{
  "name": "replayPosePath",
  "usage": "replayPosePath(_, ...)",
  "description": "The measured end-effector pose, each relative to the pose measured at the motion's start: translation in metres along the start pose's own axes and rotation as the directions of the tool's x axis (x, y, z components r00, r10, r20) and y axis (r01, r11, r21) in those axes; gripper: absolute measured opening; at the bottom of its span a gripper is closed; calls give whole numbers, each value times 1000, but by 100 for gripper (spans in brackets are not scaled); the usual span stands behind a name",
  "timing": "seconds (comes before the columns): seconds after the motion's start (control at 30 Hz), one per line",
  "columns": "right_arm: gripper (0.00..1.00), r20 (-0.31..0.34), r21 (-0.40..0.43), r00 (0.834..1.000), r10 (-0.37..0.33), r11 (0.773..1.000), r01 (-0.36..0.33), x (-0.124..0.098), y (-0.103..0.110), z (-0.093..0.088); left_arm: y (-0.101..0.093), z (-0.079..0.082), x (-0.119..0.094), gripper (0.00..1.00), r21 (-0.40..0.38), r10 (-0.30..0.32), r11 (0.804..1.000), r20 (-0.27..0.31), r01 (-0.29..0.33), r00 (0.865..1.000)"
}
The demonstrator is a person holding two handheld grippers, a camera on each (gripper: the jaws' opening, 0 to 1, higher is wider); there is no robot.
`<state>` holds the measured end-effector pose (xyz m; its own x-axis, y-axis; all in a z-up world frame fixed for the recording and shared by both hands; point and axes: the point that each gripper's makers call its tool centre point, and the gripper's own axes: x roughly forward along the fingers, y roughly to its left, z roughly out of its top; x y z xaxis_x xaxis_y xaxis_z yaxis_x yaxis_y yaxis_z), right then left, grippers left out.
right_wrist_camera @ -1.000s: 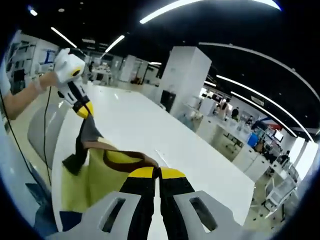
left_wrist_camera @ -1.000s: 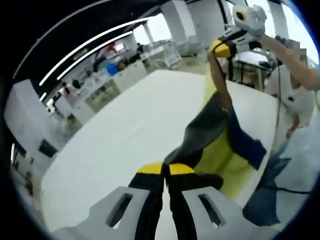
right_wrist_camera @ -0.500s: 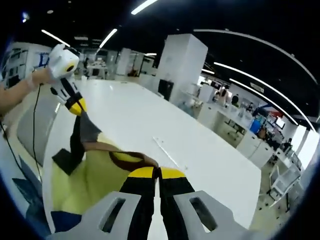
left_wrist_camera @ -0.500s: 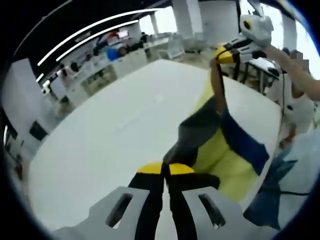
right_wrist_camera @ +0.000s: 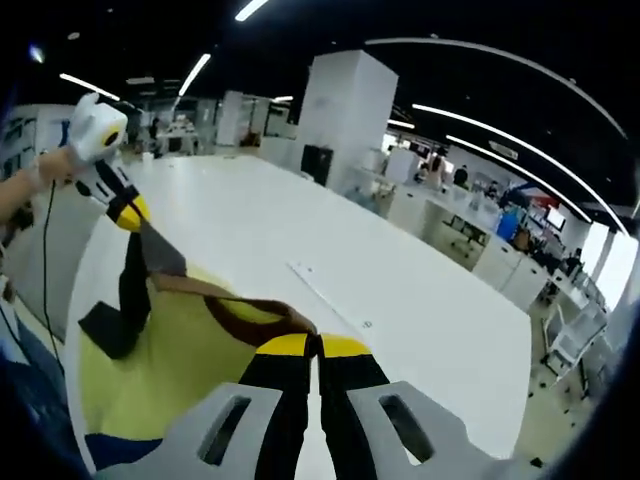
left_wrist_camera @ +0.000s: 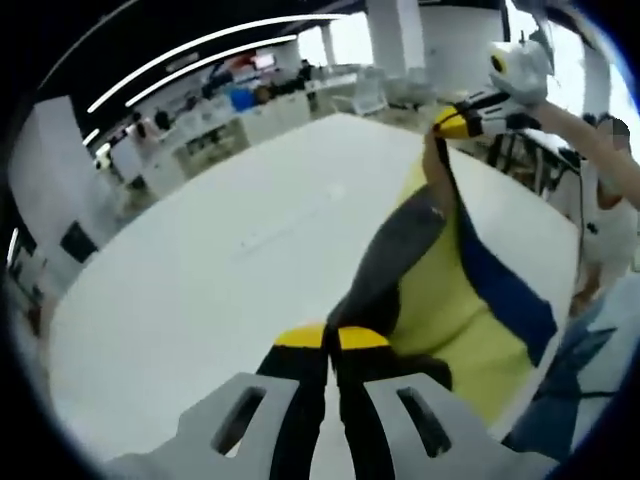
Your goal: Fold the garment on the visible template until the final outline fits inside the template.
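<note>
Currently both grippers hold one garment up between them over a big white table. Left gripper: yellow-tipped jaws pressed together, clamped on a dark grey edge of the cloth right at the tips. Left gripper view: from that pinch the garment runs up and to the right as a grey band, w/ yellow body beside it and a blue panel on its right side, lower part draping near the table's right edge. At the far top of the cloth sits the right gripper, yellow tips closed on the fabric's upper corner, held by a person's hand; a person in a white top stands at far right behind it. Right gripper view: right gripper jaws together, biting a brown neckline-like trim of the garment. Yellow cloth spreads left and down from there, a dark sleeve-like flap hangs at left, a bit of blue at bottom left. Cloth stretches to the left gripper, tips shut on a grey corner, a hand behind it. Table carries a thin pale line mark beyond the cloth; template outline otherwise not discernible. Background: open office, white pillar, desks, ceiling strip lights.
</note>
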<state>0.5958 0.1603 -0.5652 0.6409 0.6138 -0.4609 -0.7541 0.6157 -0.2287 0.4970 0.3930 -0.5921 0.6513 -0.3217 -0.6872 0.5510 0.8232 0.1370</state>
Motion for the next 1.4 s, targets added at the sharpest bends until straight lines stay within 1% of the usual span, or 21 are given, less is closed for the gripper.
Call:
replayPosePath(0.13, 2, -21, -1, 1000, 6, 1000, -6, 15, -5, -5, 9, -6, 15, 0, -16, 1, 1000, -19, -1, 1000)
replayPosePath(0.27, 2, -31, 21, 999, 20, 1000, -19, 30, -7, -7, 22, -7, 31, 0, -42, 18, 999, -7, -19, 1000)
replayPosePath(0.37, 2, -53, 22, 998, 25, 999, -24, 42, -12, -11, 27, -10, 40, 0, -78, 9, 997, -23, -10, 1000)
replayPosePath(0.4, 2, -62, 25, 998, 25, 999, -23, 45, -14, -13, 31, -11, 43, 0, -94, 15, 995, -26, -18, 1000)
replayPosePath(0.47, 2, -76, 53, 997, 29, 998, -25, 53, -18, -19, 38, -15, 51, 0, -105, 36, 994, -41, -40, 999)
replayPosePath(0.53, 2, -90, 63, 995, 35, 998, -30, 60, -18, -25, 39, -18, 59, 0, -121, 24, 992, -49, -30, 999)
replayPosePath(0.63, 2, -112, 69, 992, 56, 996, -48, 71, -17, -32, 43, -23, 73, 0, -126, 23, 992, -66, -31, 998)
replayPosePath(0.7, 2, -131, 70, 989, 61, 996, -52, 78, -19, -38, 46, -25, 80, 0, -136, 19, 990, -75, -29, 997)
replayPosePath(0.8, 2, -154, 100, 986, 66, 994, -51, 88, -25, -48, 50, -26, 90, 0, -159, 5, 987, -82, -18, 997)
replayPosePath(0.93, 2, -173, 132, 981, 82, 989, -59, 101, -27, -59, 53, -31, 104, 0, -129, -10, 992, -107, -4, 994)
replayPosePath(1.1, 2, -210, 133, 973, 98, 988, -71, 118, -27, -72, 57, -42, 122, 0, -148, -29, 989, -138, 8, 990)
replayPosePath(1.17, 2, -229, 160, 968, 107, 985, -71, 127, -29, -82, 60, -44, 129, 0, -166, -36, 986, -137, 13, 990)
replayPosePath(1.27, 2, -234, 206, 965, 118, 976, -69, 135, -29, -91, 66, -47, 139, 0, -181, -36, 983, -141, 10, 989)
replayPosePath(1.4, 2, -255, 253, 959, 126, 966, -59, 147, -31, -106, 68, -55, 153, 0, -212, -46, 977, -148, 13, 988)
